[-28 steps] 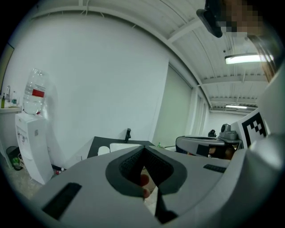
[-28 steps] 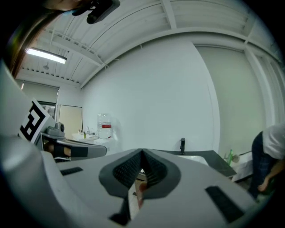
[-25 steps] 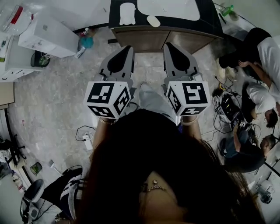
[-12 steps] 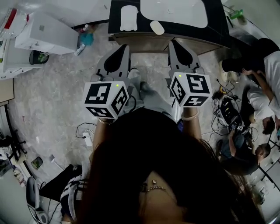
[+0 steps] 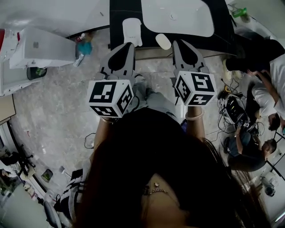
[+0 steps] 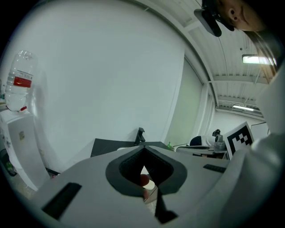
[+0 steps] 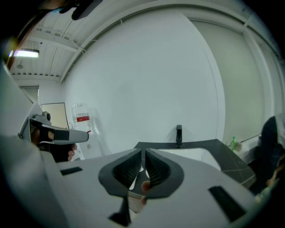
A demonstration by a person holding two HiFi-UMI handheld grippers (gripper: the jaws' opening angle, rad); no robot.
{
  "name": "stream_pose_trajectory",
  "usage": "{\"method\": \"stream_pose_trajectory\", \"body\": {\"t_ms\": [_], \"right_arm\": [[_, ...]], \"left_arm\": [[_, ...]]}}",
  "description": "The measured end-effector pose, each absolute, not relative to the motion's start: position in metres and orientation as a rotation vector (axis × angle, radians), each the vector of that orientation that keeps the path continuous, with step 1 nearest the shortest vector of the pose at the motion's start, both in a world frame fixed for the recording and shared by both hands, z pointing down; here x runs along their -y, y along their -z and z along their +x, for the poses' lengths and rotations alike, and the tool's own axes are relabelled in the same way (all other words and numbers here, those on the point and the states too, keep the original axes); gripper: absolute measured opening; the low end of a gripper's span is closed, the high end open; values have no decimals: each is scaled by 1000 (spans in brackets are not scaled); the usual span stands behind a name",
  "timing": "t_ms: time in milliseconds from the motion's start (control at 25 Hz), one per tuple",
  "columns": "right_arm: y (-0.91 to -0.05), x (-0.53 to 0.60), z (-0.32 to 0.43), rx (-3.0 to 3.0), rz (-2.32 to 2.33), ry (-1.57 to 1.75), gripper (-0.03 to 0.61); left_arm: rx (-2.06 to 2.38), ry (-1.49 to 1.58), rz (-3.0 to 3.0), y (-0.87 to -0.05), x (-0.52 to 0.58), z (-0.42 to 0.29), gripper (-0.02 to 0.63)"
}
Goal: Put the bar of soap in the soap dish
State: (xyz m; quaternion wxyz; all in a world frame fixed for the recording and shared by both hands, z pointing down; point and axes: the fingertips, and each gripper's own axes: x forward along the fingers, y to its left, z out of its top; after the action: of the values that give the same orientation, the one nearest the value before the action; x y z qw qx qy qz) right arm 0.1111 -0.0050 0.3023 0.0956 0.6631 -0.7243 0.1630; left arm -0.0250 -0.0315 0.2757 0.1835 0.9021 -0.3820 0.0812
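Observation:
In the head view a black counter (image 5: 120, 13) with a white sink basin (image 5: 178, 15) lies ahead. On it rest a white, rounded-rectangular soap dish (image 5: 132, 29) and, to its right, a pale oval bar of soap (image 5: 163, 41) near the front edge. My left gripper (image 5: 128, 45) is shut and empty, its tip just short of the dish. The right gripper (image 5: 179, 43), also shut and empty, points at the counter edge right of the soap. In the gripper views the left gripper (image 6: 143, 149) and right gripper (image 7: 143, 152) show jaws that meet, with a black faucet (image 7: 178, 135) beyond.
A white cabinet (image 5: 42, 46) stands at the left with a water bottle (image 6: 18, 82) on it. A teal bottle (image 5: 84, 44) lies on the floor by the counter. People (image 5: 262, 102) sit among cables at the right.
Both grippers have moved forward toward the counter; their tips have gone from well short of its front edge to reaching it. Dish, soap and basin appear lower and nearer in the head view.

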Motion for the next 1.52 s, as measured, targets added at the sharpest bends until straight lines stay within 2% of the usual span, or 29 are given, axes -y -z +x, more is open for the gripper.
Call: {"method": "stream_pose_trajectory", "body": {"t_ms": [400,520,760,1040,1520], "right_arm": [[-336,40,136,2082,1886,-609,28],[-361,49,143,2085,1794,-672,88],[-422,66,154,2076,1628,-807,139],[-507,65,147,2052,1401,-1071,242],[-562,58,142,1964,1313,-1166,258]], "left_arm": [[950,-283,2516,-299,80,2,-3],[947,-314,2491,-316,86,13,-3],[964,-394,2431,-361,99,34,-3],[957,-454,2362,-396,103,48,-3],[948,-511,2299,-418,98,54,-3]]}}
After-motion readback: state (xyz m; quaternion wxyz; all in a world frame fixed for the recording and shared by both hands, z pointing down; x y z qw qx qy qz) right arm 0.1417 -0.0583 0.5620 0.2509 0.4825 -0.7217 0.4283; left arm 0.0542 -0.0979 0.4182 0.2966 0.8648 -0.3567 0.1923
